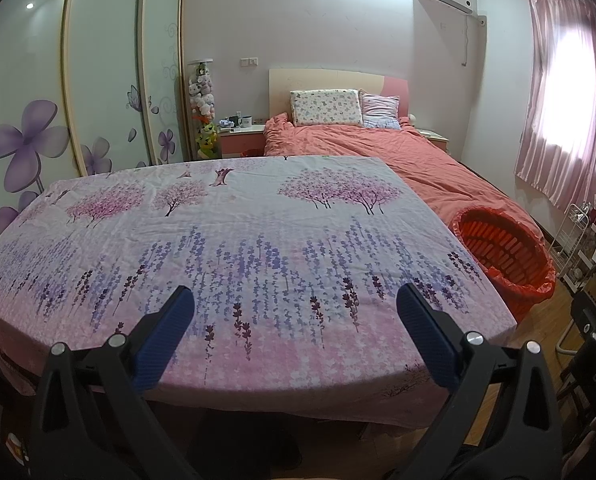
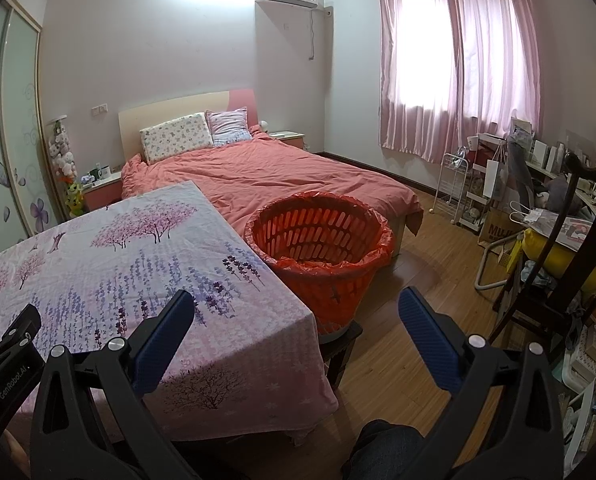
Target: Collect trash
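An orange slatted bin (image 2: 318, 240) lined with an orange bag stands on a dark stool at the table's right side; it also shows in the left wrist view (image 1: 506, 256). A table with a floral pink and purple cloth (image 1: 238, 240) fills the left wrist view and shows in the right wrist view (image 2: 118, 260). No trash shows on the cloth. My left gripper (image 1: 296, 312) is open and empty above the table's near edge. My right gripper (image 2: 296, 316) is open and empty, above the table's right corner, in front of the bin. The left gripper's body (image 2: 6, 356) shows at the left edge.
A bed with a salmon cover (image 2: 266, 176) lies behind the table and bin. A dark chair (image 2: 570, 272) with a yellow item and a cluttered desk (image 2: 546, 184) stand at the right. A white wire rack (image 2: 454, 184) stands under pink curtains (image 2: 458, 60). A wardrobe (image 1: 98, 80) lines the left wall.
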Tool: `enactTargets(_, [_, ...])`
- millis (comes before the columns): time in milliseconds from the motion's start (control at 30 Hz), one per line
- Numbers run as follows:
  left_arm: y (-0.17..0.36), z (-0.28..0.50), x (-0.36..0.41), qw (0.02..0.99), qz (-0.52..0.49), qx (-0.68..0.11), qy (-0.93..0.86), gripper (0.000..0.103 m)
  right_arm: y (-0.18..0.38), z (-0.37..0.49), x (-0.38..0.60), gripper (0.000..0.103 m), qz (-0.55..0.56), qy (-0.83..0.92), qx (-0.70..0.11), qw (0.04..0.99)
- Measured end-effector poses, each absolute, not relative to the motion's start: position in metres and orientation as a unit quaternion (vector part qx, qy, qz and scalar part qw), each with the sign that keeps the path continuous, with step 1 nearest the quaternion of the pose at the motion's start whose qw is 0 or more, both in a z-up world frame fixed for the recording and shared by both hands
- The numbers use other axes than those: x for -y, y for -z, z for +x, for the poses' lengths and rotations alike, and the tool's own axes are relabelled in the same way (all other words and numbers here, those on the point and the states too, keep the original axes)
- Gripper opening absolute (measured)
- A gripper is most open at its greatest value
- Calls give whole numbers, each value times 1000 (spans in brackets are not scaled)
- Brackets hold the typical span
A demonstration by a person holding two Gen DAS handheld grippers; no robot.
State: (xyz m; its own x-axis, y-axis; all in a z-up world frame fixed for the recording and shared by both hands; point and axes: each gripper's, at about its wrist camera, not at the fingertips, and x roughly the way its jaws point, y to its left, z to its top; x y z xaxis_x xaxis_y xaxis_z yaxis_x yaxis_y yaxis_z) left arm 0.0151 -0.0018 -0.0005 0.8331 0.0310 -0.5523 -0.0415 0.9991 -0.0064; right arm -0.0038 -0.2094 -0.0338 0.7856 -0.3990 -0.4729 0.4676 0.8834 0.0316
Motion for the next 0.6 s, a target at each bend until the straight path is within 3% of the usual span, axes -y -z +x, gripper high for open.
enactTargets(600, [1,15,3,957,-9,-288,-18,99,34,-4,210,101,74,230,-233,942])
